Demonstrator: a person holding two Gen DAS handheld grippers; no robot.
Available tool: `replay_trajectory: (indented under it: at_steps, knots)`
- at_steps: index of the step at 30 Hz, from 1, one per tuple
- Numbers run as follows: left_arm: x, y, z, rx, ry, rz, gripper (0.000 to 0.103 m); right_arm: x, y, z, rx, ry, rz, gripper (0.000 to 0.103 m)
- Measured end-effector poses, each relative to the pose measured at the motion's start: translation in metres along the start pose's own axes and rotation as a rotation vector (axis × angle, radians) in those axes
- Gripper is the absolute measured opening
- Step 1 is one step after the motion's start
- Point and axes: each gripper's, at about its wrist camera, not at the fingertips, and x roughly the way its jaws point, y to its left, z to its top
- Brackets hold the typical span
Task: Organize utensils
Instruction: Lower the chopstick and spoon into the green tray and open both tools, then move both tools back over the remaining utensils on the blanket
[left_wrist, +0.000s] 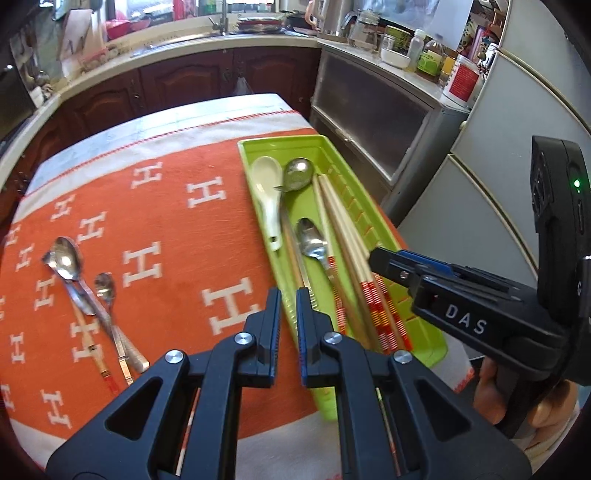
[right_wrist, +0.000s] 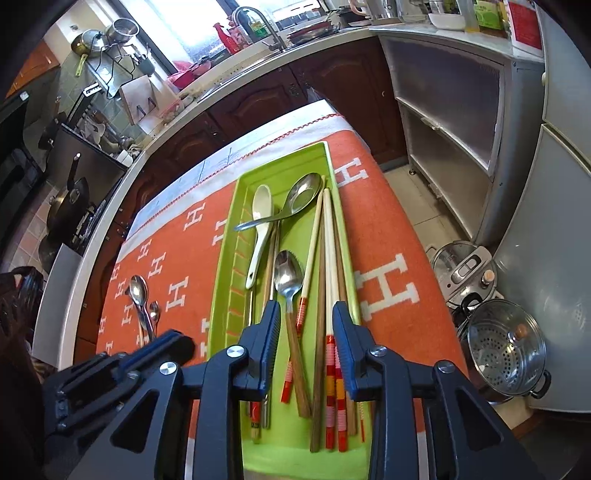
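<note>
A green tray (left_wrist: 373, 206) (right_wrist: 227, 258) lies on the orange cloth. It holds a white ceramic spoon (left_wrist: 267, 188) (right_wrist: 260, 221), metal spoons (left_wrist: 312, 240) (right_wrist: 288, 277) and several chopsticks (left_wrist: 351, 251) (right_wrist: 330, 266). Loose metal spoons (left_wrist: 68, 258) (right_wrist: 139, 291) and a chopstick (left_wrist: 94, 347) lie on the cloth at the left. My left gripper (left_wrist: 288, 299) hovers over the tray's left rim, jaws narrowly apart and empty. My right gripper (right_wrist: 304, 314) is open over the tray's near end, empty; it also shows in the left wrist view (left_wrist: 384, 258).
The table's orange cloth (left_wrist: 166, 229) has white H marks. A kitchen counter with a sink (left_wrist: 221, 29) runs behind. A grey cabinet (left_wrist: 369, 110) and fridge stand at the right. A steamer pot (right_wrist: 502, 350) and cooker (right_wrist: 465, 269) sit on the floor right of the table.
</note>
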Motion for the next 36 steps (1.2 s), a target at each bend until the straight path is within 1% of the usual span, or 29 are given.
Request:
replay_trajectory:
  at_steps: [2,6,13,14,16,17,18,19,27,36]
  knots:
    - [-0.008,0.008,-0.008,-0.003,-0.008,0.030,0.006,-0.003,0.006,-0.007,-0.012,0.003,-0.004,0.030]
    - [-0.018,0.024,-0.020,-0.020,-0.004,0.060,0.006,-0.009,0.018,-0.020,-0.039,0.006,-0.018,0.030]
    - [-0.030,0.066,-0.048,-0.088,0.012,0.120,0.007,-0.020,0.046,-0.039,-0.089,0.001,-0.037,0.030]
    - [-0.030,0.071,-0.053,-0.100,0.017,0.124,0.008,-0.021,0.052,-0.042,-0.097,0.002,-0.038,0.030]
    - [-0.030,0.081,-0.059,-0.120,0.027,0.129,0.017,-0.023,0.063,-0.047,-0.115,0.003,-0.037,0.030]
    - [-0.031,0.089,-0.064,-0.136,0.030,0.134,0.024,-0.024,0.069,-0.050,-0.126,0.004,-0.038,0.030]
    - [-0.032,0.094,-0.068,-0.148,0.028,0.138,0.029,-0.024,0.075,-0.052,-0.137,0.004,-0.038,0.030]
    - [-0.032,0.098,-0.070,-0.157,0.025,0.140,0.030,-0.025,0.080,-0.053,-0.147,0.005,-0.037,0.030]
    - [-0.034,0.136,-0.088,-0.233,0.031,0.152,0.031,-0.021,0.124,-0.066,-0.235,0.032,-0.028,0.030]
    - [-0.032,0.170,-0.100,-0.296,0.041,0.170,0.031,0.004,0.170,-0.076,-0.323,0.083,-0.020,0.030]
